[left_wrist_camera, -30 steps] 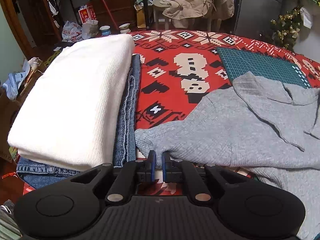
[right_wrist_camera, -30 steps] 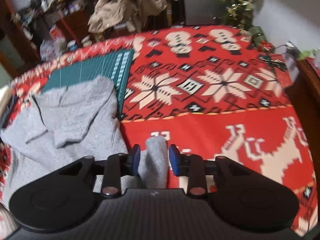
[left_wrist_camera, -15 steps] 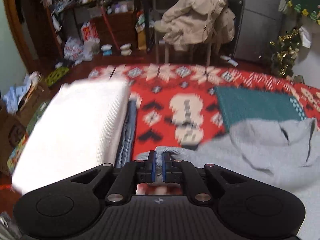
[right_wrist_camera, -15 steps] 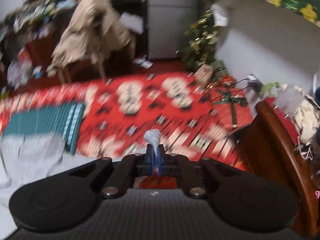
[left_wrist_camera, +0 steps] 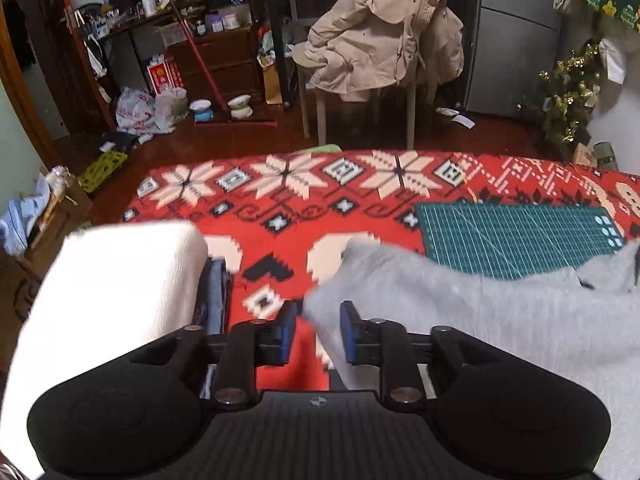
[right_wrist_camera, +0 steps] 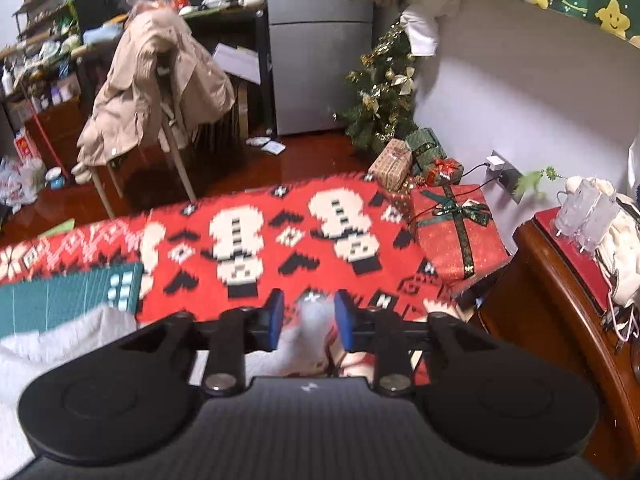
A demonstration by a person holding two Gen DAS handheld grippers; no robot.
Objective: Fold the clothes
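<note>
Grey sweater [left_wrist_camera: 500, 320] lies on red-patterned surface [left_wrist_camera: 288, 216]; left claw [left_wrist_camera: 316, 332] and right claw [right_wrist_camera: 308, 320] both opening, cloth between unpressed pads.

Grey knit sweater [left_wrist_camera: 500, 320], blurred, spread unfolded across right and lower right of left wrist view, upper edge overlapping green mat; one narrow end [right_wrist_camera: 312, 328] at lower centre of right wrist view. White folded knit [left_wrist_camera: 108, 304] lower left, stacked on folded jeans [left_wrist_camera: 216, 296].
</note>
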